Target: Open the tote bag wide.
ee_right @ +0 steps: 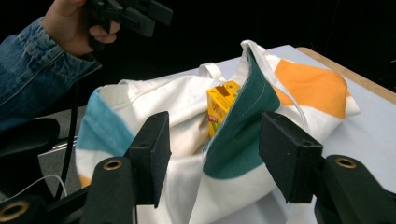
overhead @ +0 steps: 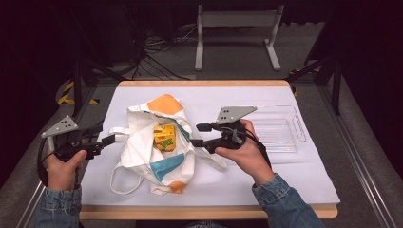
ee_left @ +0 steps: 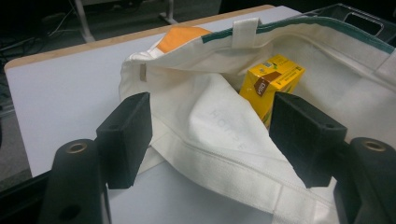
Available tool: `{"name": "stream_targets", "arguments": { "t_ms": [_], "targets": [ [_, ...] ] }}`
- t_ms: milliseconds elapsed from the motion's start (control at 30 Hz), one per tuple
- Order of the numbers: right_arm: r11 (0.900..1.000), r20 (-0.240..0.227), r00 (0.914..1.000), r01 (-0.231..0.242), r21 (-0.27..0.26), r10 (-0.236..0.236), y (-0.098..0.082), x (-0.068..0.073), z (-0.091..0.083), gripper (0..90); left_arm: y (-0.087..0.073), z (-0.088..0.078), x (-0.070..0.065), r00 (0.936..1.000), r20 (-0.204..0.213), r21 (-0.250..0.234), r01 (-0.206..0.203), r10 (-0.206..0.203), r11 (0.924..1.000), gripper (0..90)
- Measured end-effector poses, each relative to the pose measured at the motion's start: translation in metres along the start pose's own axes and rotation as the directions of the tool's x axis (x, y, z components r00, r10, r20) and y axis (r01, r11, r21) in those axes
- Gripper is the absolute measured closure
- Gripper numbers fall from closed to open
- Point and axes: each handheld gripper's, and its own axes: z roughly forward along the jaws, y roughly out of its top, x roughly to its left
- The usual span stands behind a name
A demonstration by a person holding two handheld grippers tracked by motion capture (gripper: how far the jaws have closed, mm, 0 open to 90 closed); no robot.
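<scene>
Now, at the far left, your left gripper sits just off the bag's left edge, by a white strap. Its jaws stand apart with the bag's near rim lying between them; in the left gripper view the pads do not press on the cloth, so it is open and grips nothing. Your left hand holds it over the table's left edge.

Next, the bag lies open on the white mat, mouth up, with orange and blue patches on its cloth. A yellow carton stands inside it, near the middle of the opening.

To the right, your right gripper points at the bag's right rim, jaws apart and empty; the rim's green lining shows beyond them in the right gripper view. Further right, a clear tray rests on the mat, apart from the bag.
</scene>
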Motion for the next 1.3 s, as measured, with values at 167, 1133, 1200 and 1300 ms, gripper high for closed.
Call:
{"name": "stream_targets", "arguments": {
  "t_ms": [167,1133,1200,1300],
  "targets": [
    [1.000,0.001,1.0000,-0.004,-0.001,0.004,0.007,-0.004,0.015,43.7,-0.001,-0.001,-0.002,0.9999,-0.004,0.003,-0.014,0.014,0.9999,33.0],
    [0.996,0.177,0.9810,0.072,0.049,-0.080,0.026,-0.019,0.055,88.8,0.000,0.010,-0.005,0.9954,0.049,0.011,-0.083,0.082,0.9965,38.8],
    [0.997,0.185,0.9797,0.072,0.041,-0.078,0.026,-0.019,0.052,88.8,0.000,0.011,-0.005,0.9955,0.051,0.012,-0.080,0.079,0.9967,38.7],
    [0.998,0.199,0.9774,0.067,0.022,-0.070,0.026,-0.022,0.042,88.8,0.000,0.011,-0.005,0.9955,0.055,0.021,-0.078,0.077,0.9967,38.2]
  ]
}}
